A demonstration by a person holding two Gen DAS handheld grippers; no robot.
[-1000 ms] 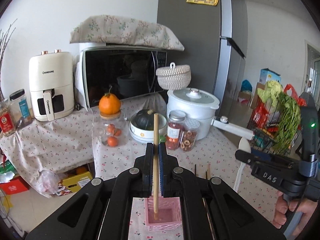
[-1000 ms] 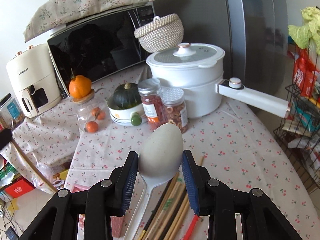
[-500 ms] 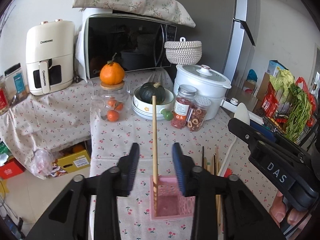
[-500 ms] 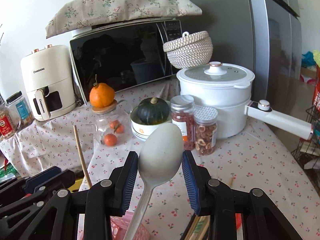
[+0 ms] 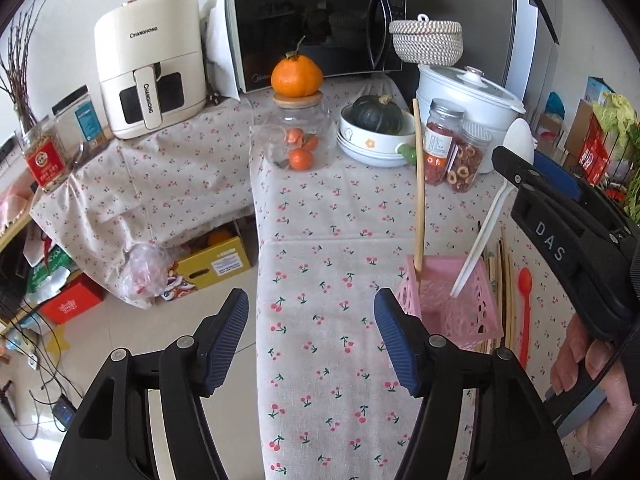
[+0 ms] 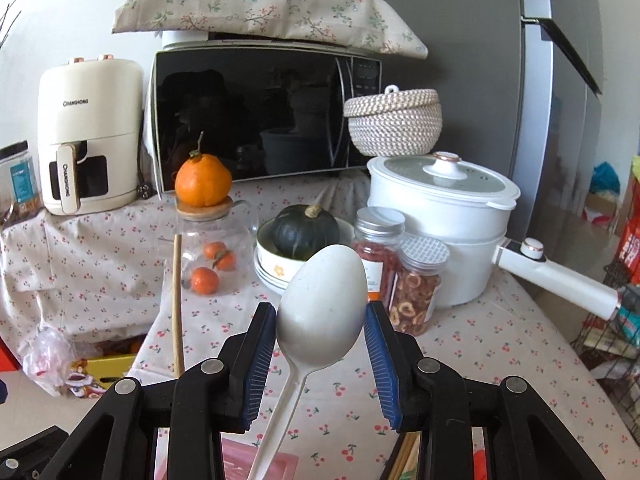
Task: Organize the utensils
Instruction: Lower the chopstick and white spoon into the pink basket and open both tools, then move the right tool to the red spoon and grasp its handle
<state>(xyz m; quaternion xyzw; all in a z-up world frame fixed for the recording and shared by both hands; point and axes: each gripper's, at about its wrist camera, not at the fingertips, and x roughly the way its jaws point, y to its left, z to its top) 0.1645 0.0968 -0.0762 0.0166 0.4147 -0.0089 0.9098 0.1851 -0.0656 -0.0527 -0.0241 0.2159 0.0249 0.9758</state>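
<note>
The left gripper (image 5: pixel 310 336) hovered over the cherry-print tablecloth (image 5: pixel 320 360) with its jaws opening and nothing between them; its right finger stood just left of the pink basket (image 5: pixel 452 304). A single wooden chopstick (image 5: pixel 419 184) stood nearly upright in the basket's far left corner, free of either gripper.

The right gripper (image 6: pixel 320 344) was clamped on the bowl of a white spoon (image 6: pixel 322 304), the blue pads pressing its left and right edges. The spoon's handle slanted down and toward the near side, and in the left wrist view its tip reached into the basket's mouth (image 5: pixel 456 292); whether it touched the basket's floor could not be told. A hand (image 5: pixel 592 376) gripped the right tool's handle at the near right.

More chopsticks (image 5: pixel 502 280) lay flat on the cloth just right of the basket, and a red spoon (image 5: pixel 524 316) lay beside them, farther right.

At the far side of the table stood a glass jar (image 5: pixel 298 140) with an orange on its lid, a bowl holding a dark green squash (image 5: pixel 378 114), two jars of dried food (image 5: pixel 452 152), a white pot (image 5: pixel 468 96), a microwave (image 5: pixel 312 28) and an air fryer (image 5: pixel 150 64).
</note>
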